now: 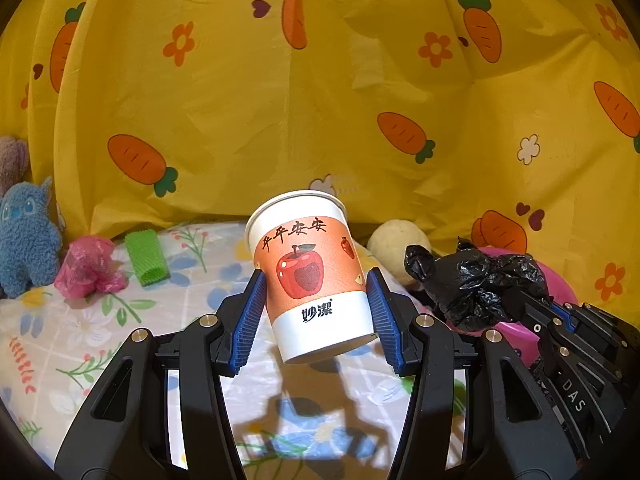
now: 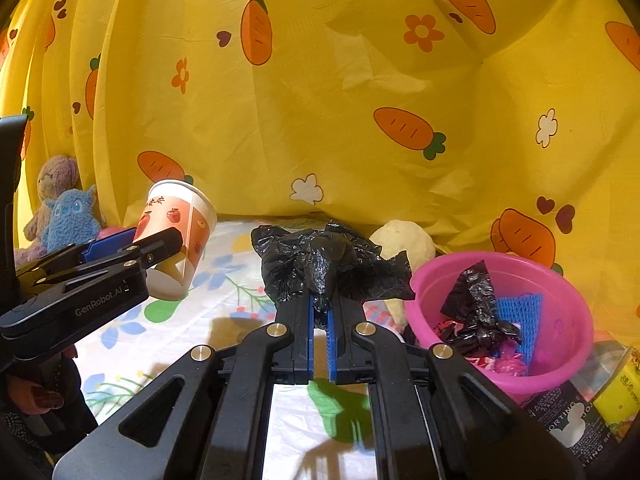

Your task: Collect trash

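Left wrist view, left hand-held gripper (image 1: 317, 312) raised above the flowered bed (image 1: 72, 344), clamping a tilted paper cup (image 1: 310, 276), right hand-held gripper (image 2: 319, 308) level, pinching a crumpled black bag (image 2: 320, 268) beside the pink bowl (image 2: 560, 372)

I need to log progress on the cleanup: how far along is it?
Done: black bag scrap and blue mesh lie in the pink basin. In hand: left claw holds the paper cup, right claw a black bag. Left: pink wrapper, green mesh sleeve.
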Demonstrator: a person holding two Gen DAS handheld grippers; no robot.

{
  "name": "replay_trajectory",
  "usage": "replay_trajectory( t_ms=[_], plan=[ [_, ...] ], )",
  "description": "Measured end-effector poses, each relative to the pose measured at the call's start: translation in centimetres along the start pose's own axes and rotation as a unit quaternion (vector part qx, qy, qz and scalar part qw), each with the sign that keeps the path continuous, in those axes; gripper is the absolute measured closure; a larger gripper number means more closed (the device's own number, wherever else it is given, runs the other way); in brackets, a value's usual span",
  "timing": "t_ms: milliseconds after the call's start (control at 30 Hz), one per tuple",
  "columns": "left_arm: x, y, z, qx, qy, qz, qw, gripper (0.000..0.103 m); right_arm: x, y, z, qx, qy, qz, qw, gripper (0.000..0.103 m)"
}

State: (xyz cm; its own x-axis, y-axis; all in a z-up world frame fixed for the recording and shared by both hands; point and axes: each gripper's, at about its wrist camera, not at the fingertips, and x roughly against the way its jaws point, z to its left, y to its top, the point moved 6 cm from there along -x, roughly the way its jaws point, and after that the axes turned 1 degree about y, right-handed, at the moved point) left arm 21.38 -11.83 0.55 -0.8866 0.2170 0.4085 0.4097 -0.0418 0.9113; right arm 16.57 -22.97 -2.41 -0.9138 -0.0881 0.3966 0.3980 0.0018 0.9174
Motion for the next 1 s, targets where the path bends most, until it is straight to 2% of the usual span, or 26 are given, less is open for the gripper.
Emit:
replay_trajectory(
  t_ms=[267, 533, 767, 1000],
  plan=[
    [-0.6, 1.0, -5.8, -0.023, -0.052, -0.004, 0.9984, 0.052, 1.8, 0.6, -5.4, -0.007, -0.070, -0.026, 0.997, 0.097],
    [-2.8, 1.8, -12.4, -0.040, -0.118, -0.005, 0.9923, 0.052, 2.3, 0.8, -12.5, -0.055, -0.133, -0.030, 0.989, 0.097],
    [-5.3, 0.9, -17.4, -0.058, -0.158, 0.011, 0.9856, 0.052, 1.7, 0.1, -15.9, -0.078, -0.153, -0.018, 0.985, 0.097],
    [-7.2, -0.2, -18.5, -0.062, -0.173, 0.028, 0.9826, 0.052, 1.0, -0.4, -17.1, -0.080, -0.160, -0.012, 0.984, 0.097]
  ],
)
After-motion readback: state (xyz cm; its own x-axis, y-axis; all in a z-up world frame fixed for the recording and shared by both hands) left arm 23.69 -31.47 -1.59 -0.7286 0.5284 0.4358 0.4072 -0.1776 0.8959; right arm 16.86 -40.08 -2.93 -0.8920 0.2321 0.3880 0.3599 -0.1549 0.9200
